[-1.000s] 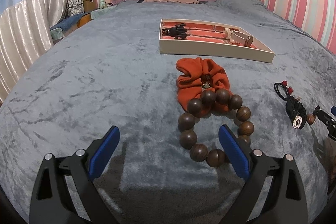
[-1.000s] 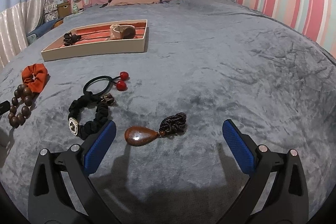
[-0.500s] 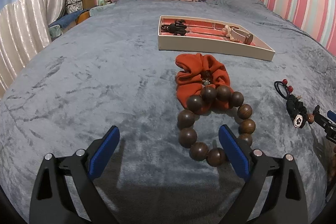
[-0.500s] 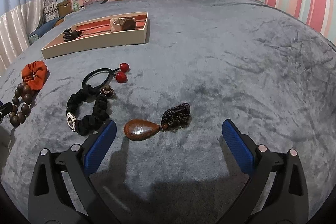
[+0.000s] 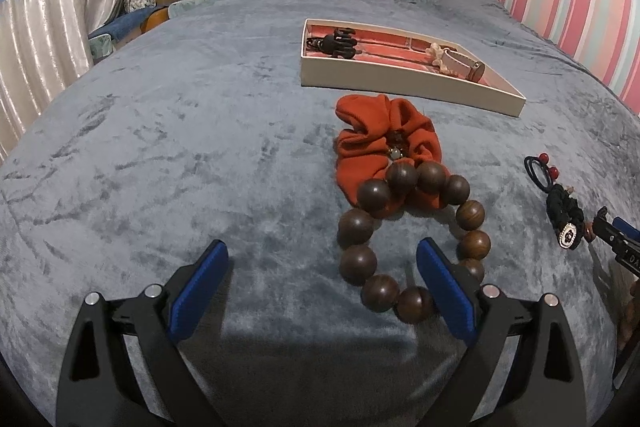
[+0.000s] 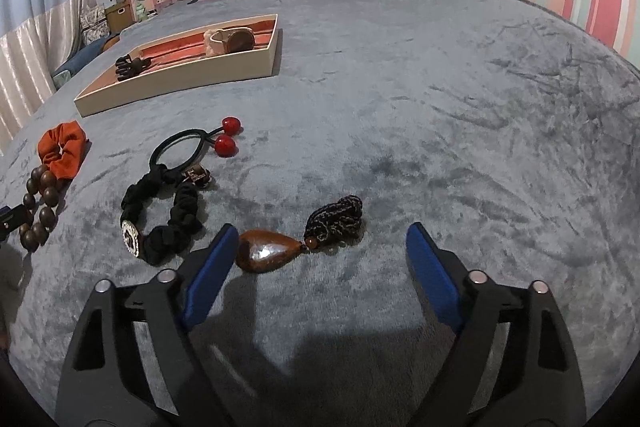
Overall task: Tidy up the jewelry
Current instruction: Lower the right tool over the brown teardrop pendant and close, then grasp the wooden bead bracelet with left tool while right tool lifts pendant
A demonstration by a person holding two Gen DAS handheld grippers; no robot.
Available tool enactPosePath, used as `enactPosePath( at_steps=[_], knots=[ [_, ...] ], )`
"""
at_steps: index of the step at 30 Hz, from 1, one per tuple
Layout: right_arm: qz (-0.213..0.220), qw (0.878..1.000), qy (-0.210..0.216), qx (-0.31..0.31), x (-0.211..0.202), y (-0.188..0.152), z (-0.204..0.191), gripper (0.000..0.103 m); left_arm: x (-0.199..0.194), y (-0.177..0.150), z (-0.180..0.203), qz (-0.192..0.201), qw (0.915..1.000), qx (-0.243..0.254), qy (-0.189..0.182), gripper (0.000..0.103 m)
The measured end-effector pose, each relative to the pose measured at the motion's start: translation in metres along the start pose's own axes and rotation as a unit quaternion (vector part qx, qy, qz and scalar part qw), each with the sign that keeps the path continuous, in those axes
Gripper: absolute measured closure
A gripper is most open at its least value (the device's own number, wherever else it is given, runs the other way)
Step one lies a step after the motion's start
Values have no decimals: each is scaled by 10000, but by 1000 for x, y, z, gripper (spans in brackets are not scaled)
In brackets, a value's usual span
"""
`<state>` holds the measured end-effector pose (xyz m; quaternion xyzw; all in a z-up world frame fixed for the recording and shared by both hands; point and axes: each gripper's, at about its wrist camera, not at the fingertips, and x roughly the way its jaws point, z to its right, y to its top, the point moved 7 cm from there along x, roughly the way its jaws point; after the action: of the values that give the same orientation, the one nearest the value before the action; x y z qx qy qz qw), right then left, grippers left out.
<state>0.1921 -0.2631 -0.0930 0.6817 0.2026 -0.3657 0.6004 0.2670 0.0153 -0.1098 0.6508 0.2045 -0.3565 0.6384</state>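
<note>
The left gripper (image 5: 322, 259) is held low over the grey blanket (image 5: 180, 147), its blue pads spread wide and nothing caught between them. The wooden bead bracelet (image 5: 408, 239) is seen lying flat just ahead, and the gripper's right-hand pad is placed inside or over the near edge of the ring; contact cannot be judged from this angle. The far beads are laid on top of the orange scrunchie (image 5: 384, 147), which sits between the bracelet and the cream tray (image 5: 400, 75). Inside the tray's red lining a black claw clip (image 5: 338, 43) is found at the left end and a pale watch (image 5: 456, 61) at the right.

Over on the other side, the right gripper (image 6: 318, 249) is also held wide apart and empty above the blanket. The brown teardrop pendant (image 6: 268, 255) is lying between the pads, close against the left one, with its knotted dark cord (image 6: 336, 217) bunched just beyond it. To the left, the black scrunchie with a jewelled charm (image 6: 160, 223) is seen near that pad, and the black hair tie with two red balls (image 6: 188, 147) is touching its far end. The bead bracelet and orange scrunchie are picked up at the far left edge here, and the tray is set well back.
</note>
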Motion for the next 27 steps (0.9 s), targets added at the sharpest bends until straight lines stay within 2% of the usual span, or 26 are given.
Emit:
enactPosePath(
  at_steps=[7, 11, 13, 17, 22, 24, 27],
  knots=[
    [-124, 9997, 114, 190, 12, 6, 2, 31, 6, 3, -2, -102, 9999, -55, 14, 10],
    [-269, 9986, 239, 378, 21, 8, 5, 49, 13, 5, 3, -174, 9998, 77, 74, 11],
    [-307, 9982, 233, 452, 22, 8, 7, 54, 14, 5, 4, -198, 9997, 121, 73, 11],
    [-334, 9979, 261, 491, 23, 8, 8, 61, 20, 4, 6, -295, 9994, 186, 68, 21],
    [-327, 9984, 251, 390, 21, 5, 5, 70, 24, 6, 9, -330, 9990, 284, 54, 26],
    [-322, 9985, 275, 337, 21, 5, 2, 76, 26, 7, 10, -338, 9990, 297, 47, 30],
    [-314, 9987, 290, 290, 21, 5, 1, 78, 27, 8, 9, -329, 9991, 278, 62, 42]
  ],
)
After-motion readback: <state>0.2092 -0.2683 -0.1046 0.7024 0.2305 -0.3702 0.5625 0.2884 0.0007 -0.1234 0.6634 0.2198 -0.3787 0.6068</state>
